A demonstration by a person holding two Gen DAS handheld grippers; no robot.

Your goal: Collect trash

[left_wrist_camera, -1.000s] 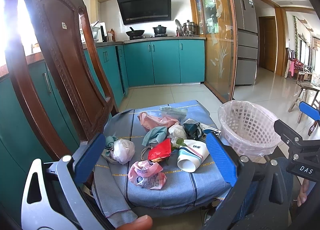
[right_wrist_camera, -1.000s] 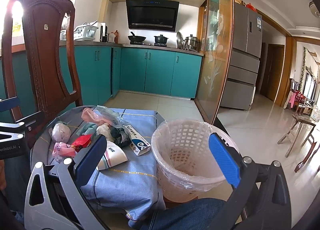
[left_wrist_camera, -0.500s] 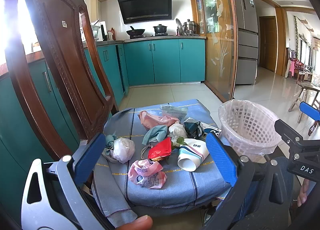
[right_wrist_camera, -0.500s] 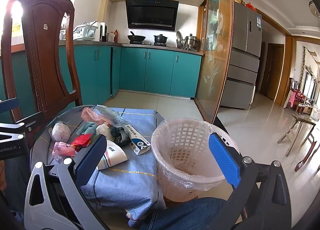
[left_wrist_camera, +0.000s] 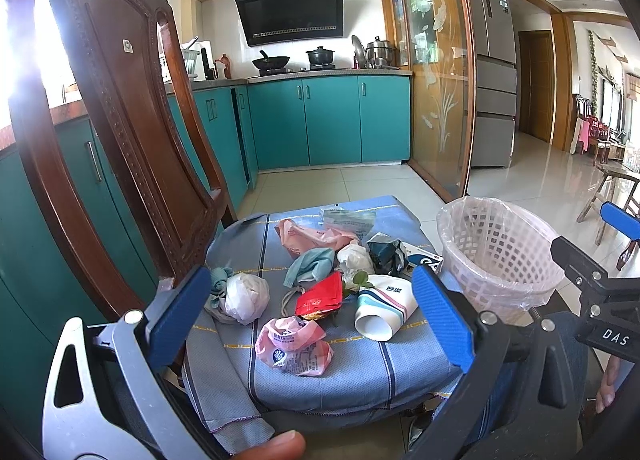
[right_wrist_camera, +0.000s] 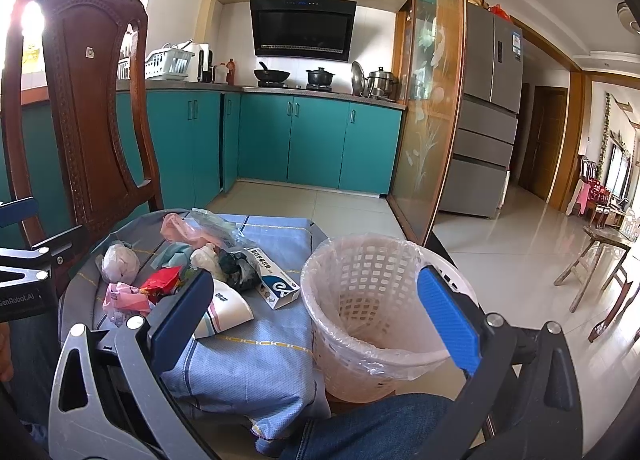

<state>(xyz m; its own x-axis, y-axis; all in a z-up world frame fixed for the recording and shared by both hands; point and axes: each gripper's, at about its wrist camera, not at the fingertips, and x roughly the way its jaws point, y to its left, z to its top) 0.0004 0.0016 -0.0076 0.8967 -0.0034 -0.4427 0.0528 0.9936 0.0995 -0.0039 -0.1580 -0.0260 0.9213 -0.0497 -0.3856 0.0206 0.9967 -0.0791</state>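
Gaping wide, both jaws empty

A blue cloth with dark stripes and thin yellow lines carries a red wrapper, a pink crumpled bag at its 6 o'clock, and a white cup banded teal and pink. The basket is pale pink lattice, the cabinets teal.

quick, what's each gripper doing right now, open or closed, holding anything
Left gripper: open, holding nothing.
Right gripper: open, holding nothing.
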